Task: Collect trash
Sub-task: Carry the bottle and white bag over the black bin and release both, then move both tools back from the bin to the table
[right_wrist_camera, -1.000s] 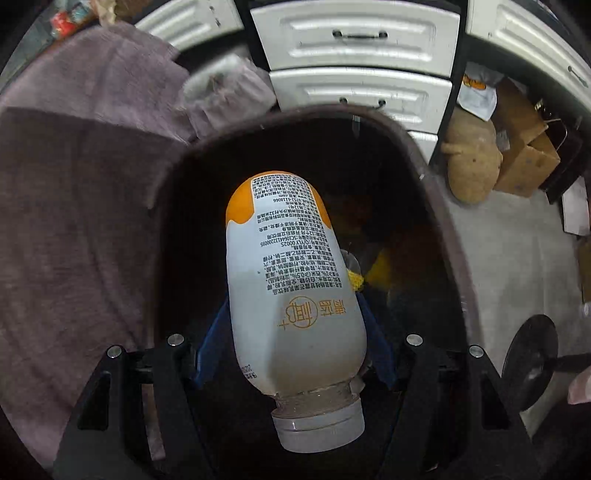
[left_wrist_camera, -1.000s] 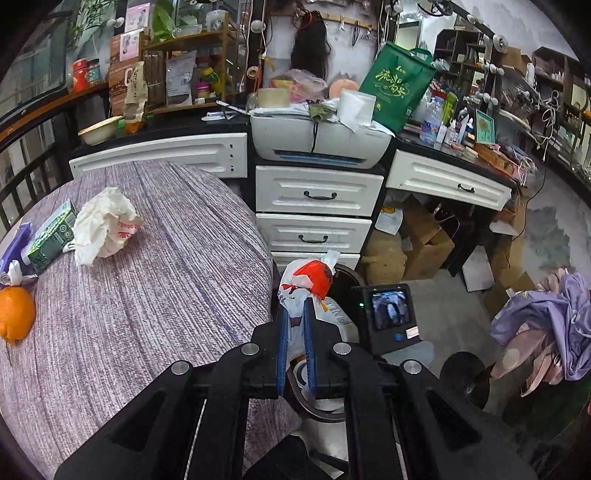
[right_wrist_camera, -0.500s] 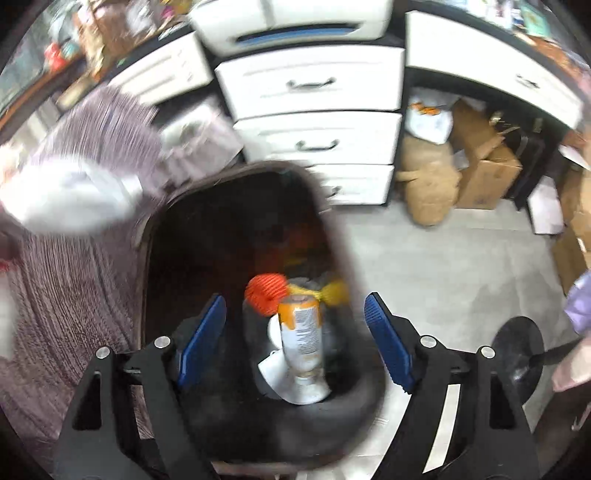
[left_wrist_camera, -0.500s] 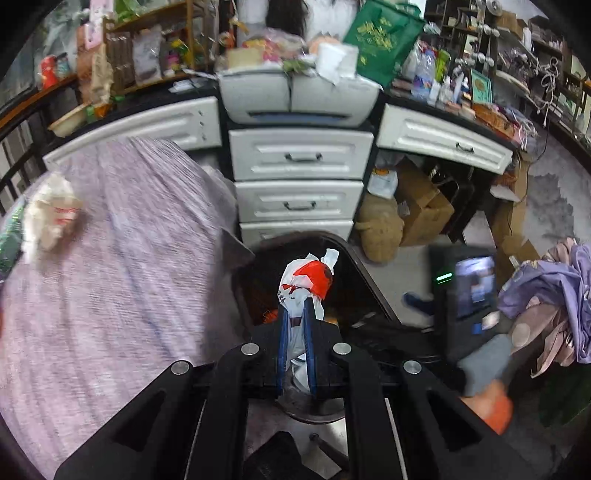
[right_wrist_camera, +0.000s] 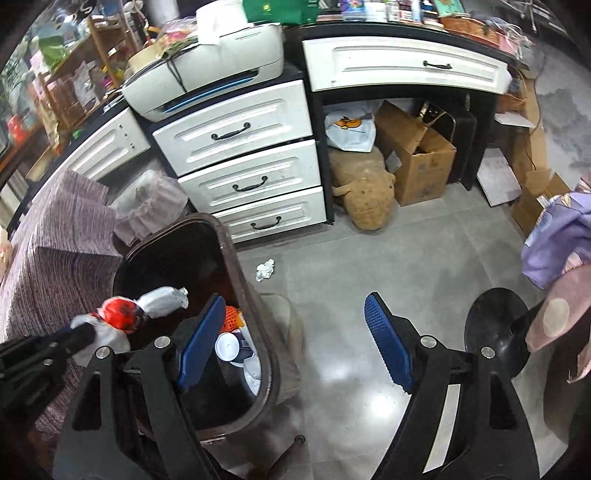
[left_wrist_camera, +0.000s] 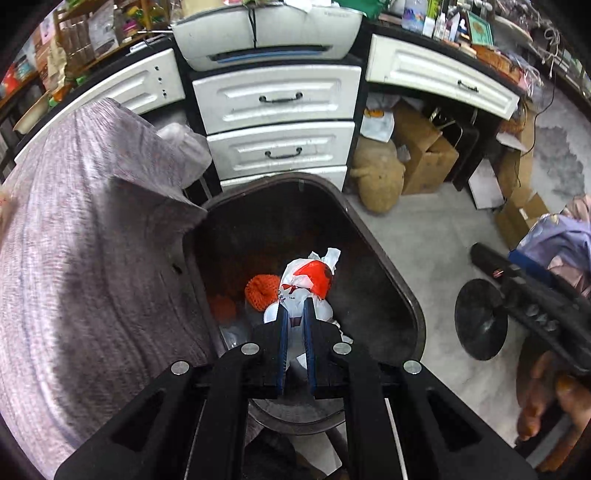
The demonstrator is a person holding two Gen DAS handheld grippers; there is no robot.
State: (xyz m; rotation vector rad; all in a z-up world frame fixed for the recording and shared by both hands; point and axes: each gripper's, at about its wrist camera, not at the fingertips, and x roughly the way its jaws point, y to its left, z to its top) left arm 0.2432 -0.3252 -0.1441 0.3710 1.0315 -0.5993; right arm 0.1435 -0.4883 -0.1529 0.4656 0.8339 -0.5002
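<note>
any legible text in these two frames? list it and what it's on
None can be read with confidence.
White and red plastic bag held in the left gripper: small dark print, too blurred to read.
White bag with an orange logo under the desk: logo only, no legible words.
Green bag and boxes on the counter: print too small.
Printer: no readable label.

Left claw point(left_wrist_camera: 294, 314): black frame, blue-padded fingers drawn nearly together, clamped on a crumpled white-and-red plastic bag point(left_wrist_camera: 308, 280) that protrudes ahead of its tips. Right claw point(right_wrist_camera: 295, 332): blue-padded fingers spread wide apart, nothing between them.
</note>
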